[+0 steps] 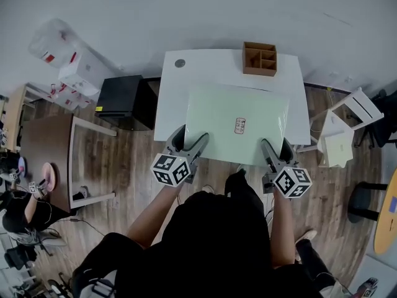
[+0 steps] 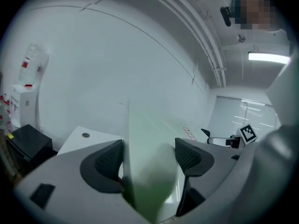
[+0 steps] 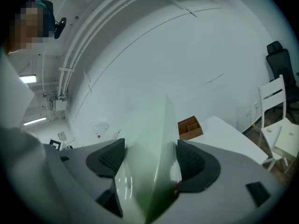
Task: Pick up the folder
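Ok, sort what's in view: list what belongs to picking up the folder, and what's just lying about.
Part of the job:
- folder, pale green, gripped at its near edge
- left gripper and right gripper, both closed on it
- white table beneath it

Lying about:
- wooden organiser at the table's far edge
- black cabinet
- white chair

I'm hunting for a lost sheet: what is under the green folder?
The folder is held at its near edge by the left hand-held gripper and right hand-held gripper. The white table shows past its edges. Anything beneath the folder is covered.
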